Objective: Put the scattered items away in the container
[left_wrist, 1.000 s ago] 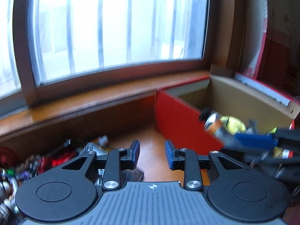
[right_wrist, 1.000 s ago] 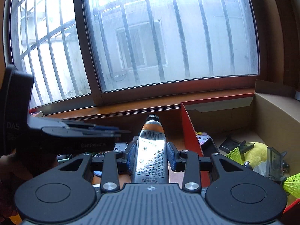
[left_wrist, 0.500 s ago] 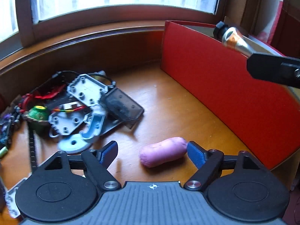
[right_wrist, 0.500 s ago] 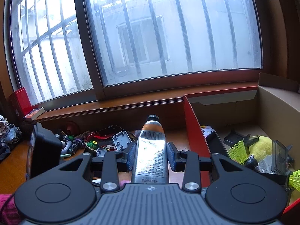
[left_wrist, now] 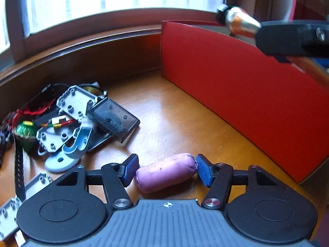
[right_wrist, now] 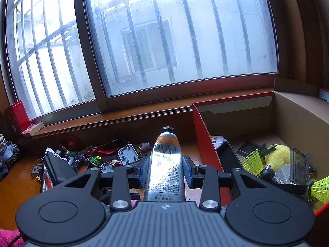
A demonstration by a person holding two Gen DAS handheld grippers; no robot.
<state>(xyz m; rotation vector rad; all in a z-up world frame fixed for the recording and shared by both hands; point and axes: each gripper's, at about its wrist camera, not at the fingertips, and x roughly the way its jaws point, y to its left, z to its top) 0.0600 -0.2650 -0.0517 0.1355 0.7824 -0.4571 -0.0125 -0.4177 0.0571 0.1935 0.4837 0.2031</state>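
Observation:
My left gripper (left_wrist: 166, 170) is open low over the wooden table, its blue pads either side of a pink sausage-shaped item (left_wrist: 165, 172) lying between them. My right gripper (right_wrist: 165, 173) is shut on a silver tube with an orange neck (right_wrist: 167, 164), held above the table just left of the red cardboard box (right_wrist: 202, 135). The tube's tip (left_wrist: 236, 21) also shows in the left wrist view above the box wall (left_wrist: 246, 90). The box holds a yellow plush (right_wrist: 277, 154), green mesh pieces and dark plastic parts.
A pile of scattered items lies left: grey metal plates (left_wrist: 75, 100), a smoky plastic case (left_wrist: 115, 119), a green top (left_wrist: 24, 131), red wires, a black strap (left_wrist: 19, 164). The window sill (right_wrist: 123, 117) runs behind. A red packet (right_wrist: 16, 115) stands far left.
My left gripper dropped from facing the window to the table and its pads have closed in around the pink item. My right gripper holds the tube almost still.

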